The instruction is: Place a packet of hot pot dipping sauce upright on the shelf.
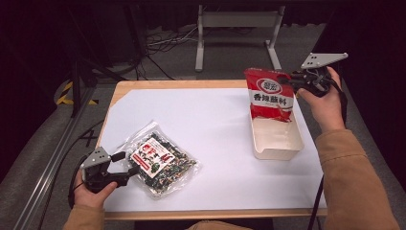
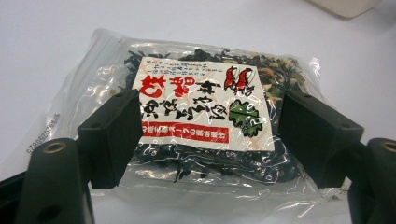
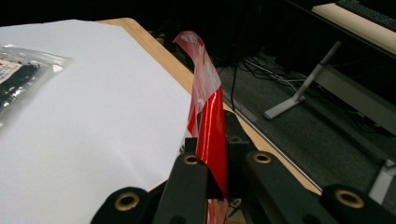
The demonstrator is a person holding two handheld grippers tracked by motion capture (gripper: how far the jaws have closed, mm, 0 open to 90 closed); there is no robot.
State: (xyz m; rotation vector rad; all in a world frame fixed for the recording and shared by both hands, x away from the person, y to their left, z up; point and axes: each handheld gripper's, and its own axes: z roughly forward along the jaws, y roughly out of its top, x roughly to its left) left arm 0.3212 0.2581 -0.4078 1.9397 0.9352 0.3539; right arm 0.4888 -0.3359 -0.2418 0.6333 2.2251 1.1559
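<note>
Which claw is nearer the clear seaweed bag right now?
Left. The left claw straddles the seaweed bag, jaws open; the right claw is across the table, clamping the red packet.

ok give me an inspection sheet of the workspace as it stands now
surface: wooden table covered by a white sheet, flat
job's things: red sauce packet held upright, lower end inside the cream tray; clear bag of dark dried greens lying flat near the front left
clutter: nothing seen
grippers: right tool shut on the red sauce packet's edge; left tool open, jaws either side of the clear bag, not yet closed
cables: a black cable hangs from the right tool past the table's front edge; loose cables on the floor beyond the table
surroundings: dark room, grey floor, metal stand legs behind the table
</note>
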